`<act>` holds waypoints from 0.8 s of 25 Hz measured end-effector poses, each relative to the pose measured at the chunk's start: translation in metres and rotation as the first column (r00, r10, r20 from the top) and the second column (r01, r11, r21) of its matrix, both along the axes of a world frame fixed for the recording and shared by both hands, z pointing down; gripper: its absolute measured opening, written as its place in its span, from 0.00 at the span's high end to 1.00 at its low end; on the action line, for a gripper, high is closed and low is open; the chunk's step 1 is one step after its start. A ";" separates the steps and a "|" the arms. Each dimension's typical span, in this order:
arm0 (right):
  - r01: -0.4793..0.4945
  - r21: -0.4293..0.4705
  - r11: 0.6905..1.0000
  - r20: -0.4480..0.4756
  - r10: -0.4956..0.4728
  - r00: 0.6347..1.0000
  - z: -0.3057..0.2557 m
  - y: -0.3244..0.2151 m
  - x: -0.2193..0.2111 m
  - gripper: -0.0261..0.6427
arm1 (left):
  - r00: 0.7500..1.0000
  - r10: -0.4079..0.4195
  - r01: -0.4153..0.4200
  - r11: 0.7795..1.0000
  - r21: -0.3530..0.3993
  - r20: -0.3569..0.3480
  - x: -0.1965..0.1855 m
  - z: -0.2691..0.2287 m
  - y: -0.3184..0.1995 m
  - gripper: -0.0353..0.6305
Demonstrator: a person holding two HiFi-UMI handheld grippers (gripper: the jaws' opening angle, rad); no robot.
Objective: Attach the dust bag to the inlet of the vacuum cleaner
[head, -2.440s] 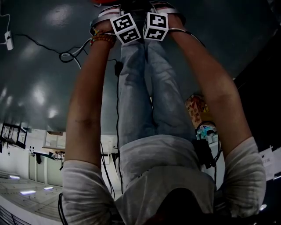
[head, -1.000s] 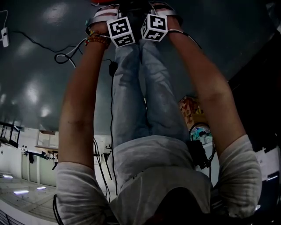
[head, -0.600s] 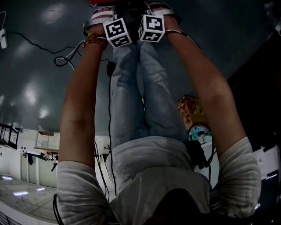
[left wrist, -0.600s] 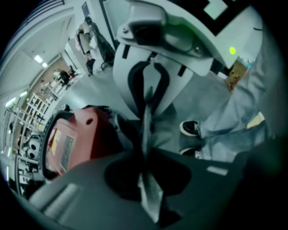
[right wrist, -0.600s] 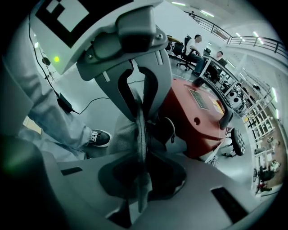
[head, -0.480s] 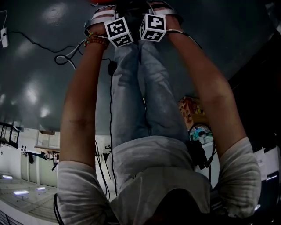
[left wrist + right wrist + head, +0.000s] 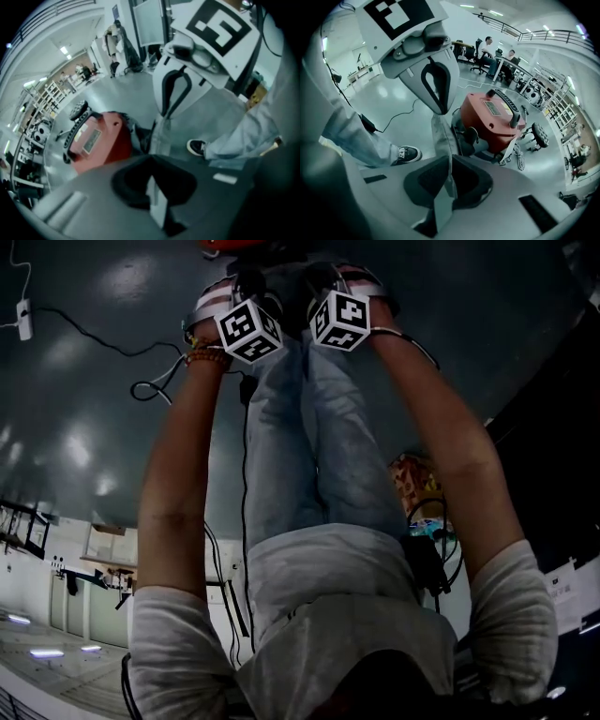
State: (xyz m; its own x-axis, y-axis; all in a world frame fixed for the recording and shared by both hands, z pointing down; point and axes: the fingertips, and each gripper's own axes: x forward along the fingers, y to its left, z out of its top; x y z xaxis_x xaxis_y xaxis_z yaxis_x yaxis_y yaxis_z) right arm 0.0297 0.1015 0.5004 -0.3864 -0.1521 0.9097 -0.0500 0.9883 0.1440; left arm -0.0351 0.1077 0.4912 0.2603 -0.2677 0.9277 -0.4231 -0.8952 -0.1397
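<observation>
Grey and paper-thin, the dust bag [image 7: 442, 136] is hanging as a flat, slightly creased strip between the two grippers. The right gripper [image 7: 449, 183] is pinching one edge of it, its dark padded jaws pressed together on the sheet. The left gripper [image 7: 153, 183] is clamping the opposite edge the same way, with a pale sliver of bag showing between its closed jaws.

Just beyond the bag, the vacuum cleaner [image 7: 487, 122] is sitting on the glossy grey floor [image 7: 393, 101]. It is a boxy red body with rounded corners, a ribbed black handle [image 7: 508, 105] along its top and a knobbly black wheel [image 7: 539, 134] at its side. The bag is crossing in front of the vacuum's dark open end, but whether it is touching there cannot be told.

A dark sneaker [image 7: 407, 153] with a pale sole is standing beside the bag, under faded blue jeans [image 7: 300, 456]. From the head view, both bare forearms are reaching down, and the black-and-white marker cubes [image 7: 248, 331] are sitting close together.
</observation>
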 end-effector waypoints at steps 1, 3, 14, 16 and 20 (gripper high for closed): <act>-0.007 -0.003 1.000 0.012 0.007 1.000 -0.004 0.004 -0.001 0.92 | 1.000 -0.006 0.006 1.000 -0.003 -0.002 0.002 -0.002 0.005 0.94; -0.027 -0.008 1.000 0.030 0.027 0.999 -0.009 0.008 -0.004 0.94 | 1.000 -0.016 0.016 1.000 -0.012 -0.003 0.007 -0.002 0.010 0.94; -0.040 0.005 0.999 0.021 0.040 0.999 -0.006 0.013 0.002 0.94 | 0.998 -0.057 0.057 0.998 -0.033 -0.004 0.016 0.005 0.005 0.94; -0.037 0.008 0.999 0.016 0.037 0.999 -0.007 0.010 0.005 0.94 | 0.998 -0.056 0.056 0.998 -0.039 -0.005 0.017 0.004 0.006 0.94; -0.020 0.014 1.000 0.014 0.020 1.000 -0.010 0.008 0.004 0.94 | 0.998 -0.056 0.056 0.998 -0.039 -0.003 0.017 0.001 0.005 0.94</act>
